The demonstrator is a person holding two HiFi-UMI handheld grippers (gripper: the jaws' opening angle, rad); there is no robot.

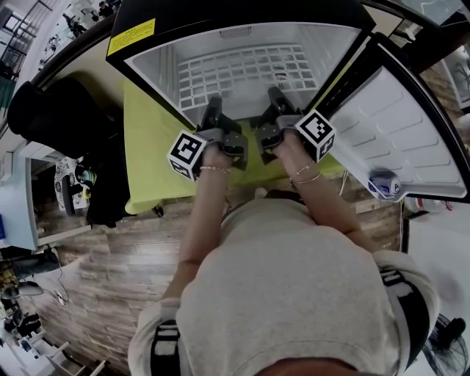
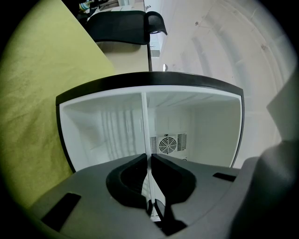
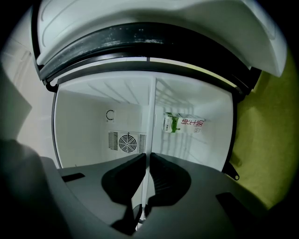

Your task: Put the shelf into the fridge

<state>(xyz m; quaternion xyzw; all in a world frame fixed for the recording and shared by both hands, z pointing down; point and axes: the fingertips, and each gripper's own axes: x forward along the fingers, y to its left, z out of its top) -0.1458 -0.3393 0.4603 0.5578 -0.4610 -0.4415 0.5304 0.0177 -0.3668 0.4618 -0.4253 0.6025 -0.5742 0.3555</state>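
**Head view.** The fridge (image 1: 220, 11) stands on a tabletop covered with a yellow-green cloth (image 1: 150, 147). Its door (image 1: 396, 125) is swung wide at the fridge's right side, and a can (image 1: 383, 183) sits in the door's pocket. The white wire shelf (image 1: 242, 73) lies inside the fridge cavity, with its front edge at the fridge mouth. I hold that edge with both tools. The left hand-held gripper (image 1: 213, 110) is at the left half of the mouth and the right hand-held gripper (image 1: 275, 99) at the right half. I cannot tell whether the shelf sits on the fridge's side rails. A black chair (image 1: 51, 117) stands left of the fridge.

**Left gripper view.** The left hand-held gripper (image 2: 149, 161) is pinched onto the shelf (image 2: 145, 126). The shelf shows edge-on as a thin white line running into the fridge (image 2: 93, 126) toward its back wall. A round fan grille (image 2: 168, 144) is set in that back wall. The cloth (image 2: 32, 102) lies outside the fridge.

**Right gripper view.** The right hand-held gripper (image 3: 148, 161) is likewise pressed onto the shelf (image 3: 152, 116), again seen edge-on. A carton (image 3: 183, 123) with green print rests inside the fridge on one side of the shelf. The fan grille (image 3: 127, 141) is on the other side. The door (image 3: 154, 18) arches above the fridge opening.
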